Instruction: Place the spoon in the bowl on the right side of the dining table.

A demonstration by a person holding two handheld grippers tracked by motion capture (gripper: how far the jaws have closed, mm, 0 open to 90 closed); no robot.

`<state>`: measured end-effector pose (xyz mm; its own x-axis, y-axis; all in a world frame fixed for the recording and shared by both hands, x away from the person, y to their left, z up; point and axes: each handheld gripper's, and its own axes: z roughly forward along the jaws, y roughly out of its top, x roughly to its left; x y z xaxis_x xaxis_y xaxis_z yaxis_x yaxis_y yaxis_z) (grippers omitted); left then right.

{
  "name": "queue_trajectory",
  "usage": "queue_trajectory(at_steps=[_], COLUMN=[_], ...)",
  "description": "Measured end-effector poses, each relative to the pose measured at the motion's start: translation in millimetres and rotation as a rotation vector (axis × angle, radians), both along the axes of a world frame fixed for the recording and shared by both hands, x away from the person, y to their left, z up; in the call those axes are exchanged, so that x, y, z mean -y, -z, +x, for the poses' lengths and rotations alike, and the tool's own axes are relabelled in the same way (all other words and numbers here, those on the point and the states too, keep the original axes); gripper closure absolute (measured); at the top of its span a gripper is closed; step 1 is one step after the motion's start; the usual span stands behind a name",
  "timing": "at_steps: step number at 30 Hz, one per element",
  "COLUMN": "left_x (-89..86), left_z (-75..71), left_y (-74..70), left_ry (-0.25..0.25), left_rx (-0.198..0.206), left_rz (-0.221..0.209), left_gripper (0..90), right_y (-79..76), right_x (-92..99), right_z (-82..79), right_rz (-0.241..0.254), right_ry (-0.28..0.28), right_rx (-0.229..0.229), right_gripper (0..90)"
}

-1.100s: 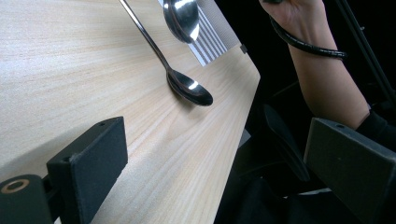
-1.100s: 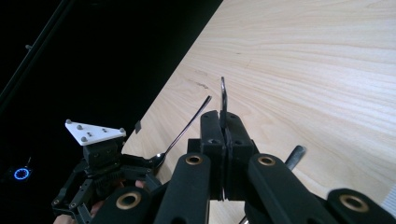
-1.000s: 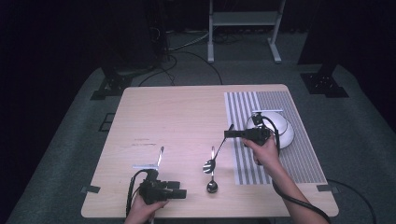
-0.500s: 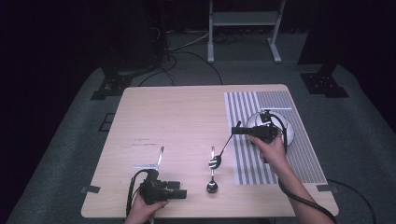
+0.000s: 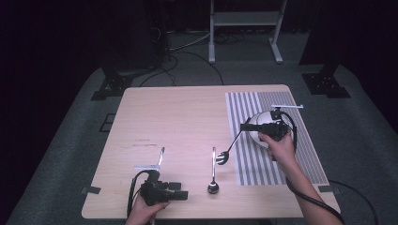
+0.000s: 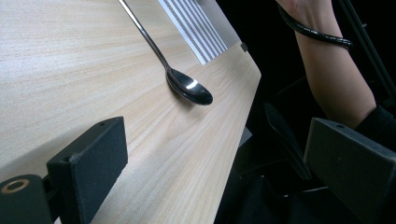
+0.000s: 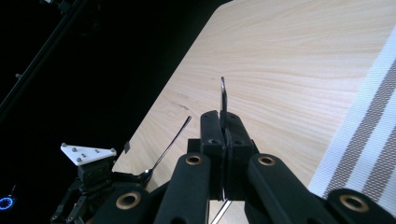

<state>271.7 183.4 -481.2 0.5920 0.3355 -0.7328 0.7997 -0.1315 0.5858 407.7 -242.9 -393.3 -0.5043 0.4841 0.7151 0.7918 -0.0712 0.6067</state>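
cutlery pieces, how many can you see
3: a fork held by the right gripper above the table, a spoon lying near the front edge, and a third utensil ahead of the left gripper.

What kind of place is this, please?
Probably a recording studio or lab, not a home: a lone wooden table on grey carpet, dark surroundings, cables and metal stands behind. The right gripper holds a fork.

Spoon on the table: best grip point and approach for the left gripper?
Grip the spoon mid-handle, coming from above with the jaws across it. It lies flat, bowl toward the person, so the thin straight handle fits the open left gripper better than the rounded bowl.
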Motion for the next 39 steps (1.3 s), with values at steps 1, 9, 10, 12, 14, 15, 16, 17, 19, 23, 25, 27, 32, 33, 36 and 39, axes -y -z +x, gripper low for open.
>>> queue_trajectory(at_steps=[1,9,10,12,14,15,16,17,19,23,25,27,32,33,36,39], left_x=[0.0,-0.5,-0.5,-0.6,-0.7,-0.7,-0.4,-0.4,-0.2,0.1,0.0,-0.3,-0.1,-0.1,0.1,0.3], left_z=[0.0,0.0,0.0,0.1,0.3,0.3,0.2,0.2,0.2,0.5,0.4,0.5,0.5,0.5,0.7,0.6], left_y=[-0.1,-0.4,-0.3,-0.4,-0.5,-0.5,-0.4,-0.4,-0.5,-0.4,-0.5,-0.6,-0.3,-0.3,-0.1,0.0], left_ry=[-0.001,-0.007,-0.007,-0.007,-0.008,-0.008,-0.007,-0.007,-0.007,-0.002,-0.003,-0.004,-0.008,-0.008,-0.005,-0.005], left_rx=[0.001,0.004,0.003,0.003,0.004,0.004,0.003,0.003,0.003,0.008,0.007,0.008,0.004,0.004,0.006,0.006], left_rz=[0.000,-0.003,-0.002,-0.004,-0.004,-0.004,-0.003,-0.003,-0.002,-0.001,-0.003,-0.003,-0.004,-0.004,-0.004,-0.004], left_gripper=[4.8,4.8,4.8,4.8,4.8,4.8,4.8,4.8,4.8,4.8,4.8,4.8,4.8,4.8,4.8,4.8], right_y=[-0.4,-0.9,-1.0,-1.2,-2.3,-2.3,-3.4,-3.4,-5.2,-8.9,-10.1,-11.1,-13.1,-13.1,-14.2,-14.4], right_x=[1.5,14.8,16.5,20.2,26.3,26.3,30.2,30.2,33.9,39.8,42.9,46.1,56.9,56.9,64.7,68.7], right_z=[0.2,2.0,2.1,2.3,2.4,2.4,2.7,2.7,3.2,3.8,4.4,4.8,5.8,5.8,6.5,6.8], right_rz=[0.000,0.005,0.004,0.001,0.001,0.001,0.003,0.003,0.003,0.007,0.005,0.003,0.003,0.003,0.006,0.008], right_ry=[0.003,0.039,0.044,0.051,0.066,0.066,0.074,0.074,0.082,0.098,0.106,0.114,0.143,0.143,0.165,0.175], right_rx=[0.001,-0.001,-0.001,-0.002,-0.005,-0.005,-0.002,-0.002,0.001,-0.002,0.003,0.004,0.000,0.000,0.000,0.001], right_gripper=[88.7,88.8,88.8,88.8,88.8,88.8,88.8,88.8,88.8,88.8,88.8,88.8,88.8,88.8,88.8,88.8])
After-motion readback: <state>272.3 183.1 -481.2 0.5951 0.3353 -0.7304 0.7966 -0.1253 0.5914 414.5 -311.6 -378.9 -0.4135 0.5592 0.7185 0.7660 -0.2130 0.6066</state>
